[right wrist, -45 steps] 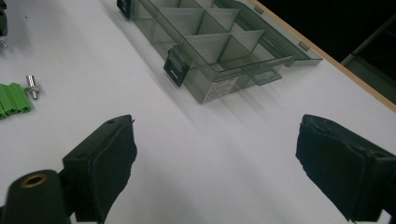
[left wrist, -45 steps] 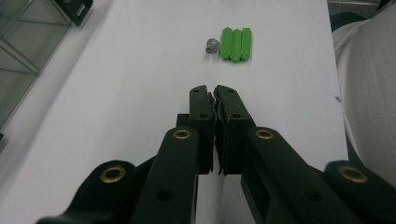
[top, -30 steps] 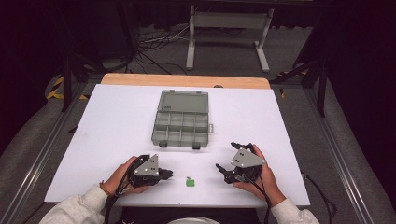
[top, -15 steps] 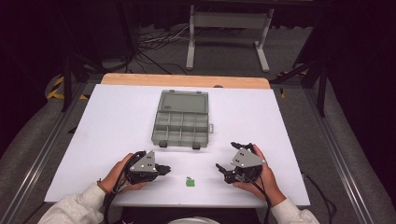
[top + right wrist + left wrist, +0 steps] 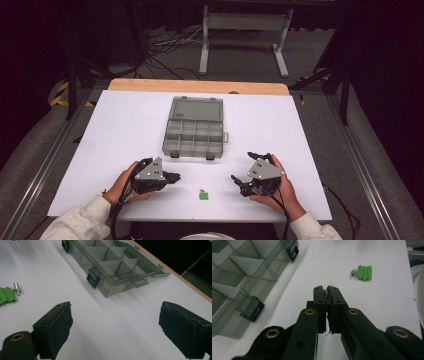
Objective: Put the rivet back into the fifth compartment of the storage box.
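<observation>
Item: green plastic pieces (image 5: 203, 196), a small ribbed cluster lying on the white table (image 5: 125, 125), lower centre of the high view, with a small metal pin (image 5: 353, 272) touching or just beside them. Unheld; place unchanged from the two earlier pictures.

Left gripper (image 5: 174, 176): lower left of the high view, jaws pressed together on nothing. It has drawn slightly leftward, away from the green pieces, compared with a second ago.

Right gripper (image 5: 240, 181): lower right, jaws spread wide, empty, position unchanged.

Compartment box (image 5: 194, 131): clear grey, lid open, centre of the frame, well apart from the pieces; the compartments in sight look empty.

Judgement: no pickup has started. The open right gripper seems the readier to take the pieces.
</observation>
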Demonstrator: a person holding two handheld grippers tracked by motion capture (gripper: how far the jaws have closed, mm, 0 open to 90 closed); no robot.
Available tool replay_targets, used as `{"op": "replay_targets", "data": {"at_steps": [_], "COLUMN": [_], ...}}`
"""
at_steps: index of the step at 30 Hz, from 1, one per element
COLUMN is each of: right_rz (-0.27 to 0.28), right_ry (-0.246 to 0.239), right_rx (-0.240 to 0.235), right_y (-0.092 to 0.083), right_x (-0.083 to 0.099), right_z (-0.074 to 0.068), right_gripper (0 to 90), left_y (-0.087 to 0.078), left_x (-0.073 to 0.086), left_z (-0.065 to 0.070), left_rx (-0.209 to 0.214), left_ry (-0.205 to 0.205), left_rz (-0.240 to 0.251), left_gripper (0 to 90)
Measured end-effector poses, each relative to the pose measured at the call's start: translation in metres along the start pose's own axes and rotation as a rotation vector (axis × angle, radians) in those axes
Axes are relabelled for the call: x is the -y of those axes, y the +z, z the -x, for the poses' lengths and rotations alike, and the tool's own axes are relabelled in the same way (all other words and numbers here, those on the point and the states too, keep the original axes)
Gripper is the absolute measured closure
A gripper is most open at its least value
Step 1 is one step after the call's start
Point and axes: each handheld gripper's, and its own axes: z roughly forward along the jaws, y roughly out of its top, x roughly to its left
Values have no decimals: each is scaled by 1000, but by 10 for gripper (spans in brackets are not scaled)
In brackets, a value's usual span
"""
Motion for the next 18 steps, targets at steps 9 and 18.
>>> {"op": "replay_targets", "data": {"at_steps": [9, 18], "right_rz": [1, 1], "right_ry": [0, 0], "right_rx": [2, 1], "right_y": [0, 0], "right_x": [0, 0], "right_z": [0, 0], "right_gripper": [120, 120], "left_y": [-8, -14], "left_x": [-1, -2], "left_z": [-7, -16], "left_rx": [-37, -71], "left_ry": [-2, -15], "left_rz": [23, 43], "left_gripper": [865, 865]}}
